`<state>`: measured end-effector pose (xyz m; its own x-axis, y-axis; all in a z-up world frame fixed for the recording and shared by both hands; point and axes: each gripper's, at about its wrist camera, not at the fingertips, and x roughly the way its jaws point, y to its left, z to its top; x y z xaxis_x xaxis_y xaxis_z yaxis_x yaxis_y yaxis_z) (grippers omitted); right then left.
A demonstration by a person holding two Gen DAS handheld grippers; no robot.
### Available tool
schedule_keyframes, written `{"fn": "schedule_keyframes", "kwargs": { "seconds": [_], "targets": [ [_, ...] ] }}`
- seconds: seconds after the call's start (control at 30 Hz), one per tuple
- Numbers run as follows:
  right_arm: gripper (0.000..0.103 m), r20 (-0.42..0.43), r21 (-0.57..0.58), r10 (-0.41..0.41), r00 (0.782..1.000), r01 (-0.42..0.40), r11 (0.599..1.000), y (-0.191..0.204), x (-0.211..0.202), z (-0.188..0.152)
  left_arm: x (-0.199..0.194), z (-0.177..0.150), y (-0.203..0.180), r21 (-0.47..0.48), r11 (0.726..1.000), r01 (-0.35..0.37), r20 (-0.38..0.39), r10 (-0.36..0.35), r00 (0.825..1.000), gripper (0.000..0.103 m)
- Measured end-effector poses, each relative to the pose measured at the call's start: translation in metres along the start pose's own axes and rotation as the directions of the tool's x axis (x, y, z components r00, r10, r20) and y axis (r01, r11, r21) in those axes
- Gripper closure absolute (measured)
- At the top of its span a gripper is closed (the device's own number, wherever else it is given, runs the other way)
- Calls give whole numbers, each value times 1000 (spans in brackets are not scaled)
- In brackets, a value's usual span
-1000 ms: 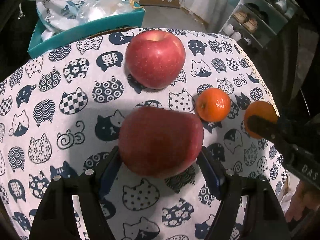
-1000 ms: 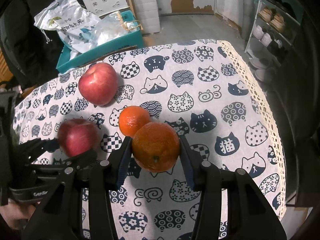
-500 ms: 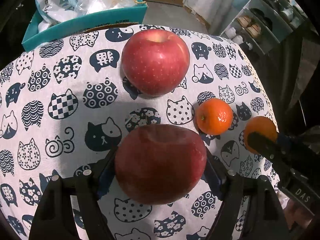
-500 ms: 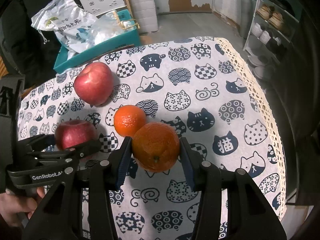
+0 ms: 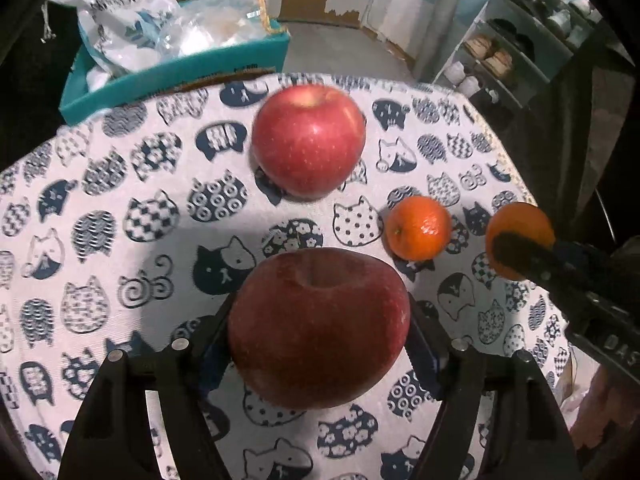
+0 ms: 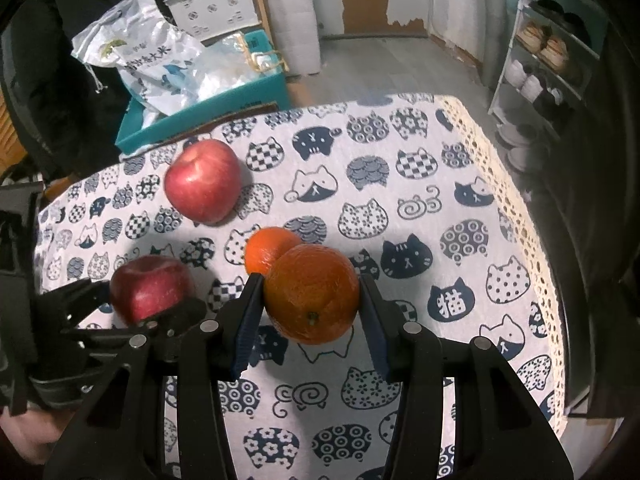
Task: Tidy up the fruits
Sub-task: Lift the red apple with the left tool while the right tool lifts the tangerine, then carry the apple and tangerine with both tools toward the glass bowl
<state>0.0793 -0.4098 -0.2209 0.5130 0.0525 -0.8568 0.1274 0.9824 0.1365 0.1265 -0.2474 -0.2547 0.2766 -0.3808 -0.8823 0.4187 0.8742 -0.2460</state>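
Left gripper [image 5: 320, 320]: jaws closing about a dark red apple [image 5: 318, 328], dimpled end up, skin dull and faintly speckled; pads meet its sides. Right gripper [image 6: 312, 304]: clamped on a large orange [image 6: 312, 294], pebbled peel, stem scar facing the camera, held above the cat-print tablecloth [image 6: 440, 184]. A smaller mandarin [image 6: 266, 250] sits on the cloth just behind it. A second, brighter red apple [image 5: 308, 140] with a yellowish stem hollow rests farther back, near the teal box [image 5: 180, 72] holding plastic bags.
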Motion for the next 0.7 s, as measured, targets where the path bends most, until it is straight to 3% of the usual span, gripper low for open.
{"fn": "schedule_keyframes", "kwargs": {
  "seconds": [0.33, 0.7],
  "targets": [
    [56, 62, -49, 10, 998, -7, 999, 26, -30, 12, -69, 3, 3, 13, 999, -48, 116, 46, 992, 26],
    [56, 145, -105, 57, 988, -42, 994, 66, -76, 25, -144, -9, 13, 2, 997, -76, 224, 73, 972, 26]
  ]
}}
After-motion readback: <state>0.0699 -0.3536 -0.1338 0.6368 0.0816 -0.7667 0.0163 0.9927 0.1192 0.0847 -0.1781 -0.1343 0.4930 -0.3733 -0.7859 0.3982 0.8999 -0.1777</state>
